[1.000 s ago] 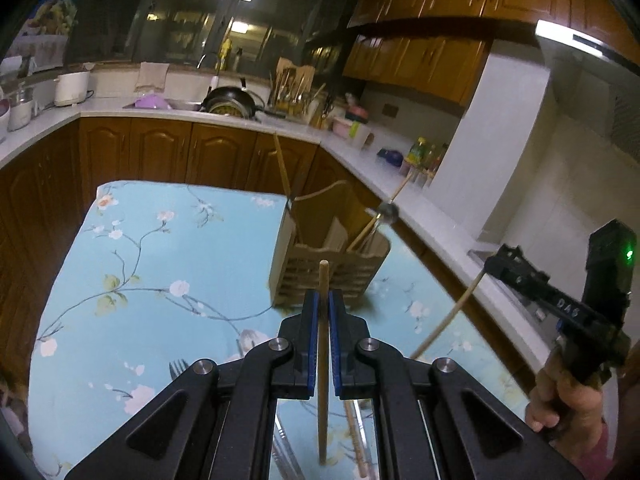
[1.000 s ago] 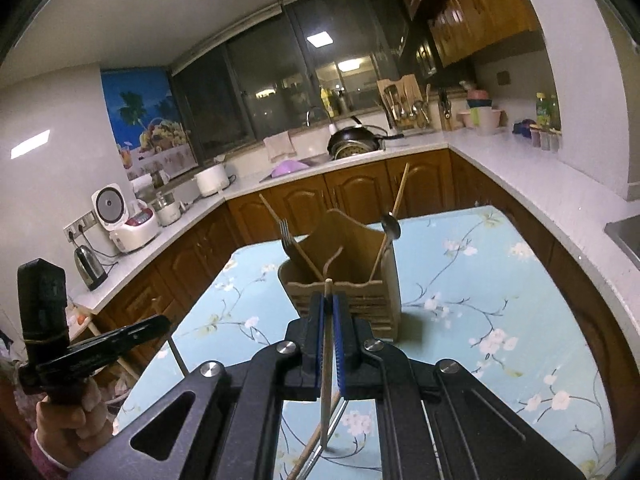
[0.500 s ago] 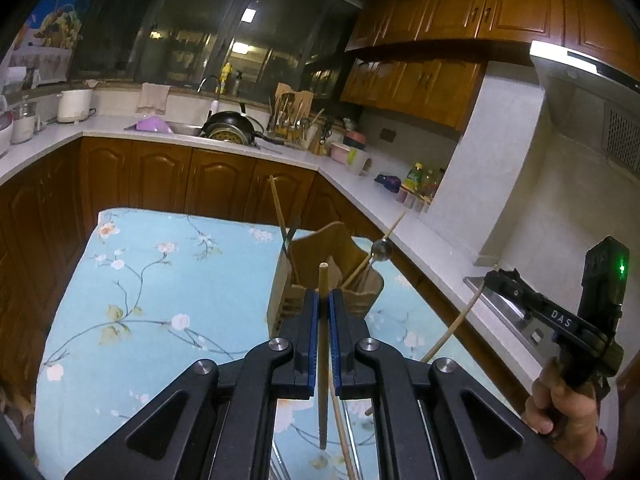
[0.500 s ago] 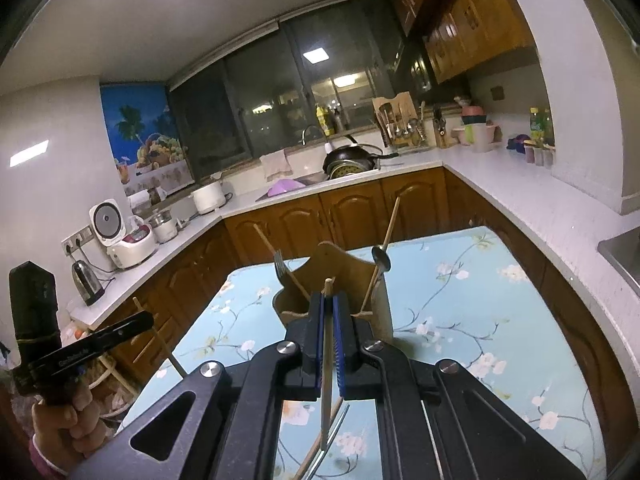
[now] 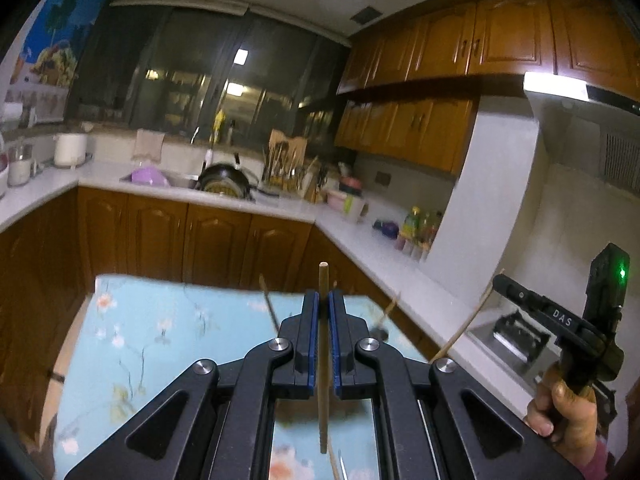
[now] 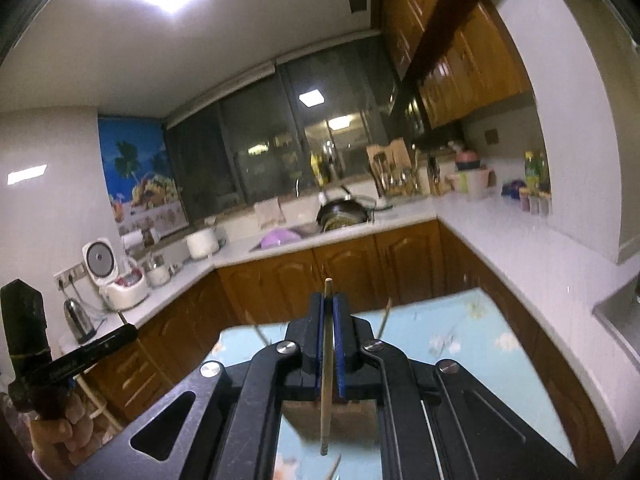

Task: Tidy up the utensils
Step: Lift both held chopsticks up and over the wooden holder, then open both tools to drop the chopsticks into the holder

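Note:
My left gripper (image 5: 323, 300) is shut on a wooden chopstick (image 5: 323, 380) that runs upright between its blue pads. My right gripper (image 6: 329, 300) is shut on a second wooden chopstick (image 6: 325, 384). Both are raised above the blue flowered table (image 5: 160, 344). The wooden utensil holder (image 6: 332, 412) is mostly hidden behind my right gripper; only utensil handles (image 6: 385, 316) poke up past the jaws. The right gripper also shows at the right edge of the left wrist view (image 5: 500, 280), with its chopstick (image 5: 464, 332). The left gripper shows at the left edge of the right wrist view (image 6: 134, 330).
White counters (image 5: 360, 240) and brown cabinets (image 5: 216, 240) ring the table. A sink with a pan (image 5: 226, 180), a utensil rack (image 5: 286, 164), a rice cooker (image 6: 116, 276) and a kettle (image 6: 78, 320) stand on them.
Both grippers have lifted and tilted upward with their chopsticks. The holder has dropped out of sight behind the jaws and more of the ceiling and cabinets shows.

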Demonstrator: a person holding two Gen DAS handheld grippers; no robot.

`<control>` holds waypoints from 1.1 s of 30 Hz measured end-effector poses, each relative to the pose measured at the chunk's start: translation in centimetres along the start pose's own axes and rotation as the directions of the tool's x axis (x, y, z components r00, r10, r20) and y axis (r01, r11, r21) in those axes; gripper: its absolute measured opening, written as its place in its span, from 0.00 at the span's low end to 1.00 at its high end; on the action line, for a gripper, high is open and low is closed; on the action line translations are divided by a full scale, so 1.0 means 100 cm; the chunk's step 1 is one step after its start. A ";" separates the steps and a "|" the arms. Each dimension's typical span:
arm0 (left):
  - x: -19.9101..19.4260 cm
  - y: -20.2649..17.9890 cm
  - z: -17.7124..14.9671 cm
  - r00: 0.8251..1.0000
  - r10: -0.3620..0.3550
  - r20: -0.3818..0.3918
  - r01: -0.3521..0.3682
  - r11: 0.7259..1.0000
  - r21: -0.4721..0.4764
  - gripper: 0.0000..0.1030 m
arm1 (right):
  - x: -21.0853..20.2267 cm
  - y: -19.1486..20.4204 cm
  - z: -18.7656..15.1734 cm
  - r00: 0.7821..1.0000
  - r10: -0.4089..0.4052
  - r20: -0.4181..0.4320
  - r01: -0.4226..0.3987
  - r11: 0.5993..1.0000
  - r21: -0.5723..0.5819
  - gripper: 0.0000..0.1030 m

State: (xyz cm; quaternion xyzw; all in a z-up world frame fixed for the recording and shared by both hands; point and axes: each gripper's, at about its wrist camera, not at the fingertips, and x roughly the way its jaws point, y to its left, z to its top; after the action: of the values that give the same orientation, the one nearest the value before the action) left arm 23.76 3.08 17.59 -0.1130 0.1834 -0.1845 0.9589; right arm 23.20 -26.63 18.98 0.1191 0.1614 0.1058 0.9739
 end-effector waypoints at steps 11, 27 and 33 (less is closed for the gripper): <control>0.075 0.018 0.003 0.996 0.017 0.085 -0.016 1.000 -0.012 0.03 | 0.051 0.001 0.016 0.998 -0.058 0.037 0.060 0.998 -0.032 0.04; 0.159 0.045 -0.058 0.996 0.075 -0.043 -0.079 0.991 -0.105 0.03 | 0.103 -0.027 -0.067 0.988 -0.097 -0.118 0.099 0.995 0.011 0.04; 0.169 0.047 -0.045 0.995 0.064 -0.077 -0.071 0.992 -0.099 0.04 | 0.103 -0.031 -0.066 0.986 -0.107 -0.130 0.110 0.994 0.020 0.05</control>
State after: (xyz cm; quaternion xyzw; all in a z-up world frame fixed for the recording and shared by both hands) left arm 38.10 -0.06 6.97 -0.1487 0.2318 -0.1464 0.9501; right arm 31.06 -25.74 9.13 0.1165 0.2314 0.0579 0.9641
